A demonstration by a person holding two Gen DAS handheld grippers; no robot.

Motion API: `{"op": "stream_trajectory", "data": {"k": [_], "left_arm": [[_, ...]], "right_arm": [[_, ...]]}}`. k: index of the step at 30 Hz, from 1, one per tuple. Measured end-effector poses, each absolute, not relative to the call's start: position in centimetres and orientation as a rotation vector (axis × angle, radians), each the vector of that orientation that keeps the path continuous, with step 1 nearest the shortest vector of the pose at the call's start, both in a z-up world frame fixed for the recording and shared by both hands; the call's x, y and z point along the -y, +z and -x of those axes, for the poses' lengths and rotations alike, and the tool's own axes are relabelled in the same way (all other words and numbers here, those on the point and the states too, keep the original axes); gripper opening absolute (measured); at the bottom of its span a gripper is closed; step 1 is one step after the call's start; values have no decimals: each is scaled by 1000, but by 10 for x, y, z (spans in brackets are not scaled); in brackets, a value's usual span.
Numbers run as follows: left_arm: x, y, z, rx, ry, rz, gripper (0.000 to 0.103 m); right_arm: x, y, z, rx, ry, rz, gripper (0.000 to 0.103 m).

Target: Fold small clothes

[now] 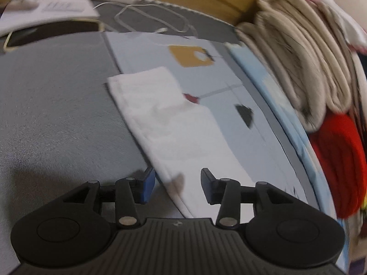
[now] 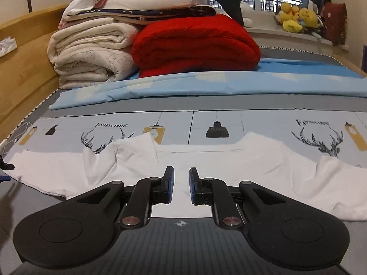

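Left claw (image 1: 177,185): jaws apart, nothing pinched; the near hem of the white T-shirt (image 1: 169,123) passes on the bed beneath the gap, the pads clear of the cloth.
Right claw (image 2: 181,185): jaws drawn close with a narrow gap between the blue pads; no fold of cloth shows between them, so it holds nothing, poised low over the middle of the shirt (image 2: 206,160).

White T-shirt: lies flat across the printed sheet (image 2: 263,123) on the bed, widthwise to the right claw's view, one sleeve turned in and rumpled at the left, the other side spread toward the right. The near edge reaches onto the grey mattress cover (image 1: 57,114).

Surroundings: stack of cream blankets (image 2: 91,57) and a red blanket (image 2: 195,45) at the far side, well apart from the shirt; white cable (image 1: 151,20) near the headboard; yellow plush toys (image 2: 298,18) on the window ledge.

Step in hand, as judged: taking a fresh hold for the next fold.
Method notes: widen the right claw before descending; pinch both layers at a hem corner, not mid-panel; match the left claw on the same edge; lift evenly, carry over, lay edge to edge; smooth the rumpled sleeve first.
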State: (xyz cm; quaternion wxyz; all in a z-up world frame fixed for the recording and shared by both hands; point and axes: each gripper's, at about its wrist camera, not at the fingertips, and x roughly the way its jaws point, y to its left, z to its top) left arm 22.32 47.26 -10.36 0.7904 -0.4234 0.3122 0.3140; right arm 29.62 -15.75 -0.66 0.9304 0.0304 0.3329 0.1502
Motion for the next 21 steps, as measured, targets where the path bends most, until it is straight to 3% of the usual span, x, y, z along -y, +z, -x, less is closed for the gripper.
{"op": "stream_trajectory", "data": {"k": [6,7,8,9,15,21], "left_arm": [[-491,-116,-227,-638,736,937,45],[-491,-116,-229,-634,741,935,38],[-490,-115,-230,-634,750,927,12],[-490,-115,-231,-647,760,910,3],[-436,-54,-242,-565,779,649,3],[-284,23,-260,-415,385,498,3]], "right_arm": [[162,-18,-305,-729,287,-60,14],[162,-19,-305,-733,286,-55,14],[161,-20,-304,-736,284,-47,14],[160,-20,-303,-739,280,-37,14],[161,-18,-299,-762,268,-11,14],[172,-16,-285,-804,232,-61,14]]}}
